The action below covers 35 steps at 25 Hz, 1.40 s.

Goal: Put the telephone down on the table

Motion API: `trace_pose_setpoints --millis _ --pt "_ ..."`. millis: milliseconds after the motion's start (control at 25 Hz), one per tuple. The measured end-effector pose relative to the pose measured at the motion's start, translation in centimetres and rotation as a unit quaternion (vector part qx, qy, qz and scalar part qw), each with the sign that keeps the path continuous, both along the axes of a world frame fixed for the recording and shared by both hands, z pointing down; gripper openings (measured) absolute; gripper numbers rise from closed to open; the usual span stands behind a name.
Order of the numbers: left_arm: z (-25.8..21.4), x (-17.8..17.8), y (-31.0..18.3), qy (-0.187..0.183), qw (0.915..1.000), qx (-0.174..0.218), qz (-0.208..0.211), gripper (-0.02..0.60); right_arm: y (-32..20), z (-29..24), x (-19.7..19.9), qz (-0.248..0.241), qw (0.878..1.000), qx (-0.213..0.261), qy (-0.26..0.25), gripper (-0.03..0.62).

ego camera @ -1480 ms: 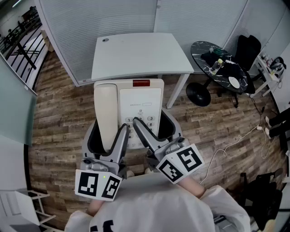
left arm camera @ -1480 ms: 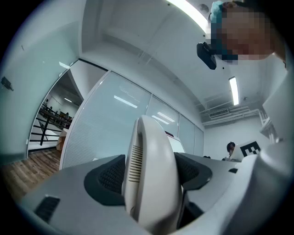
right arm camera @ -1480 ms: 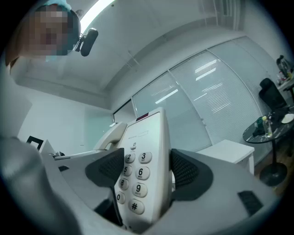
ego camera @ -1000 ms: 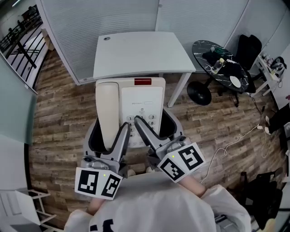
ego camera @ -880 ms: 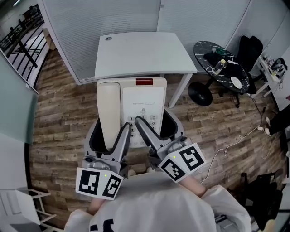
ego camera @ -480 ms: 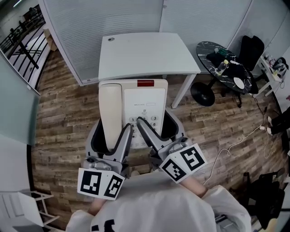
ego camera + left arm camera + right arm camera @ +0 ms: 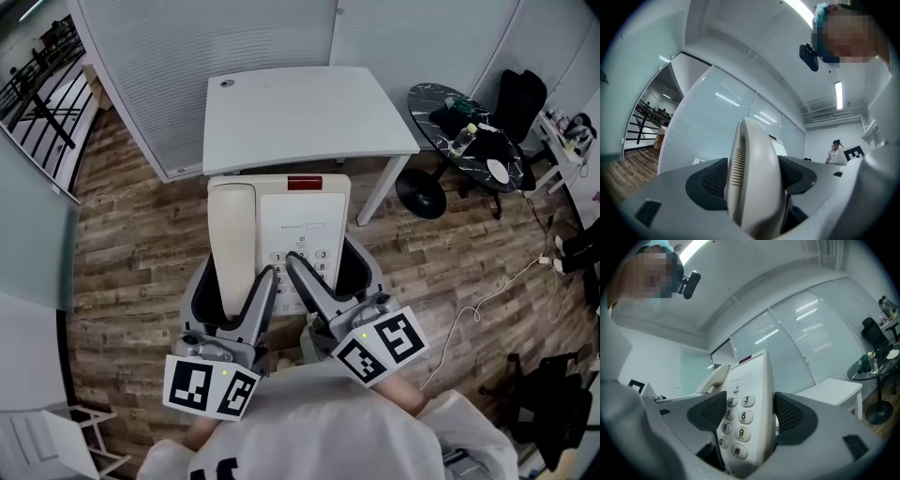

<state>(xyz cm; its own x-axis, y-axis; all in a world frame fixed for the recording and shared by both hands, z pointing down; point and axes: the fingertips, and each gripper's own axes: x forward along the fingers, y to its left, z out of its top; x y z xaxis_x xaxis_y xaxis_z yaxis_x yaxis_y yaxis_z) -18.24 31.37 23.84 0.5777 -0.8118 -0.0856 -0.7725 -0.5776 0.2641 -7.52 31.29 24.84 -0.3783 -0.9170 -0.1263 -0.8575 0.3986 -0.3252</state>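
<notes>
A cream telephone (image 7: 281, 230) with its handset on the left and a keypad on the right hangs over the wood floor, just short of the white table (image 7: 309, 108). My left gripper (image 7: 232, 289) is shut on the handset side of the phone. In the left gripper view the handset (image 7: 754, 183) fills the gap between the dark pads. My right gripper (image 7: 328, 274) is shut on the keypad side. The keypad body (image 7: 745, 413) stands clamped between the pads in the right gripper view. The phone's underside is hidden.
A round black table (image 7: 459, 127) with small items stands at the right, with a black chair (image 7: 520, 94) behind it. A white cable (image 7: 473, 305) trails over the floor. Ribbed partition walls (image 7: 206, 37) run behind the white table. A person (image 7: 833, 149) stands far off.
The telephone and both grippers have drifted a little right and down in the head view. Both grips are unchanged.
</notes>
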Motion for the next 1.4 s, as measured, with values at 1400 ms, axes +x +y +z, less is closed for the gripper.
trace_pose_setpoints --millis 1400 --pt "-0.7 12.4 -23.8 -0.004 0.9989 0.008 -0.046 0.331 -24.7 -0.7 12.3 -0.04 0.999 0.007 0.0 0.327"
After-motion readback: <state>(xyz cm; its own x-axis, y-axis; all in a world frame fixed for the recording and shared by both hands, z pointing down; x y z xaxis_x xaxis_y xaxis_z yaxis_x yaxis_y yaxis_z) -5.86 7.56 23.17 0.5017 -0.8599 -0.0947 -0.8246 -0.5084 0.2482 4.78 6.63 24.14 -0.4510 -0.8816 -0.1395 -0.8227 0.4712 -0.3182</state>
